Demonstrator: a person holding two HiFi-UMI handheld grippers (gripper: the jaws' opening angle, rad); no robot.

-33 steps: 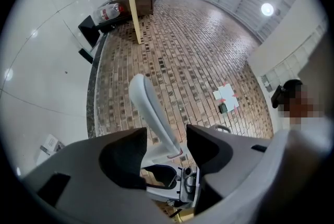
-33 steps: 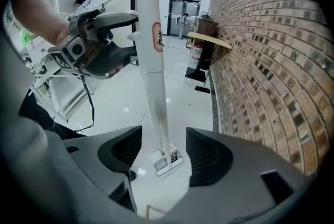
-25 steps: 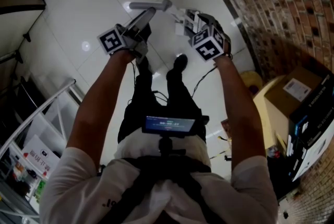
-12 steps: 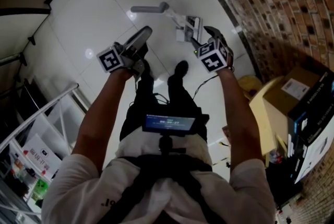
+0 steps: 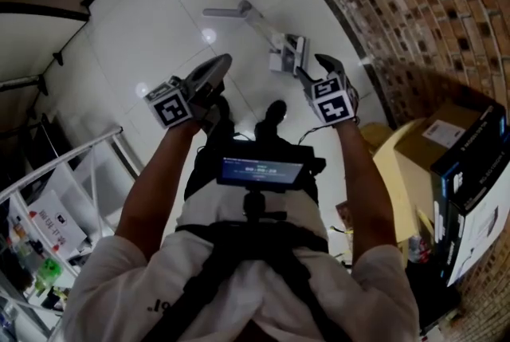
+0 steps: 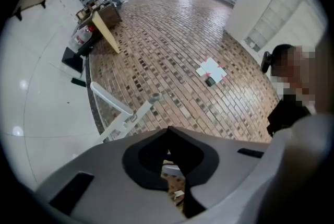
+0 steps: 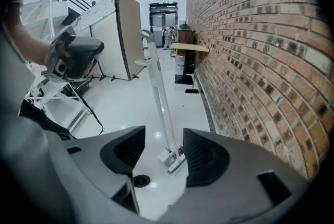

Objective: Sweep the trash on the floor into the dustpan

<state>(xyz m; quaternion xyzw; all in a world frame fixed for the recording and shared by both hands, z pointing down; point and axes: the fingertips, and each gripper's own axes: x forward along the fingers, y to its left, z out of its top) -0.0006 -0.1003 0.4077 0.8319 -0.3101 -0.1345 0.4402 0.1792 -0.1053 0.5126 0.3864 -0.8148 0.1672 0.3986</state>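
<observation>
A white long-handled sweeping tool (image 5: 284, 52) stands on the pale tiled floor next to the brick wall, its grip (image 5: 226, 12) pointing left in the head view. The left gripper (image 5: 213, 71) is short of it, its jaws just closed and now shut with nothing between them (image 6: 168, 133). It faces the wall, with the tool's pole (image 6: 124, 116) low on the left. My right gripper (image 5: 323, 64) tilts down toward the tool's head (image 7: 174, 158). Its jaws have just been closing a little but stand open (image 7: 160, 152), empty, well short of the pole (image 7: 158, 79).
Cardboard boxes (image 5: 450, 141) and a yellow board (image 5: 398, 165) crowd the right by the brick wall (image 5: 414, 5). A white metal rack (image 5: 76, 173) stands at the left. A tall panel (image 7: 122, 35) and a small table (image 7: 189, 48) stand farther along the wall.
Both grippers have drawn back from the white tool toward the person's body and now sit lower in the head view. The tool stays where it was.
</observation>
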